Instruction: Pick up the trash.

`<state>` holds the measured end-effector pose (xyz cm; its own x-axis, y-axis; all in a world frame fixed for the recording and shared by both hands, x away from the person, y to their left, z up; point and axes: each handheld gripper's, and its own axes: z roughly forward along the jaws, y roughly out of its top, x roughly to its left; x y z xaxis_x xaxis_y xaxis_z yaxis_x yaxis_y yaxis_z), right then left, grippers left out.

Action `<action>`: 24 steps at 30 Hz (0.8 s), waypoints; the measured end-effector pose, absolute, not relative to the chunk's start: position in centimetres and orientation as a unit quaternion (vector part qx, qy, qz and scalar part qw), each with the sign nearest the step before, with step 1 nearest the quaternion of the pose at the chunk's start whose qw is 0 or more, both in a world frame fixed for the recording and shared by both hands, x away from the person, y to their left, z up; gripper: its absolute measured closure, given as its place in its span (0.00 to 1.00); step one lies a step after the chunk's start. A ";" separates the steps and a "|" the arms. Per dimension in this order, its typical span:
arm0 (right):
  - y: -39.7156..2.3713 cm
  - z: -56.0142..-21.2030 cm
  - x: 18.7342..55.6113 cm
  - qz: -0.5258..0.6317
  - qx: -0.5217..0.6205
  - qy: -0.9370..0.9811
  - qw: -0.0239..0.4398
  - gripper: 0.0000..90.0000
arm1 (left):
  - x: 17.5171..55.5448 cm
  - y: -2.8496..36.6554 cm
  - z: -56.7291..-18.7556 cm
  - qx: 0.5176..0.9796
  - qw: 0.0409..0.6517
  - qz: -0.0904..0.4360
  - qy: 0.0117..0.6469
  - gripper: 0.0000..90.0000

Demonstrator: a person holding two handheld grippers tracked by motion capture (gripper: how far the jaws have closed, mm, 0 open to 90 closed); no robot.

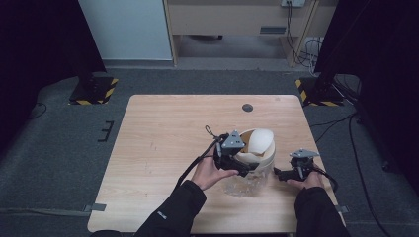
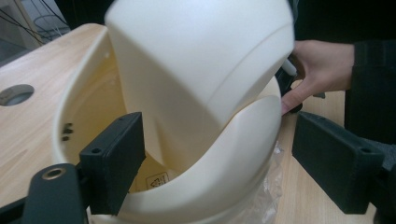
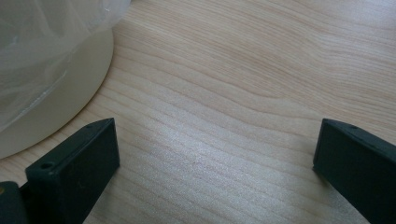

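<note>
We judge the cream plastic bin point(image 1: 257, 153), which stands toward the worktop's point(image 1: 163, 148) near right corner, to be light, stiff and smooth, so it could tip or skid if pushed sideways. Its swing lid point(image 2: 201, 70) sits tilted in the rim and looks free to pivot, which makes it a poor place to grip. The rim ring point(image 2: 233, 154) seems the firmest hold, and the thin clear liner bag point(image 2: 268, 196) bunched under it is soft and slippery. Our left tool point(image 2: 217, 158) stands wide, its jaws straddling the near rim without pinching it, with the hand point(image 1: 210, 173) behind it low near the worktop. Our right tool point(image 3: 215, 154) is also wide and holding nothing, low over bare wood just beside the bin's base point(image 3: 60, 107), on the side toward the worktop's right edge.
</note>
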<state>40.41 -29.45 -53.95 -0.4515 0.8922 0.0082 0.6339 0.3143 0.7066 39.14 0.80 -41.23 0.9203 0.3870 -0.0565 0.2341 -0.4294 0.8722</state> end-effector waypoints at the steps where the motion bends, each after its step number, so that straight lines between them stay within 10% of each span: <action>1: -29.5 -54.0 40.4 0.327 0.484 0.787 0.197 0.01 | 39.0 1.2 -40.9 0.842 0.501 0.080 0.185 0.19; 24: -29.5 -53.9 40.4 0.327 0.485 0.787 0.196 0.01 | 36.5 14.3 -42.6 0.828 0.474 0.127 0.272 0.19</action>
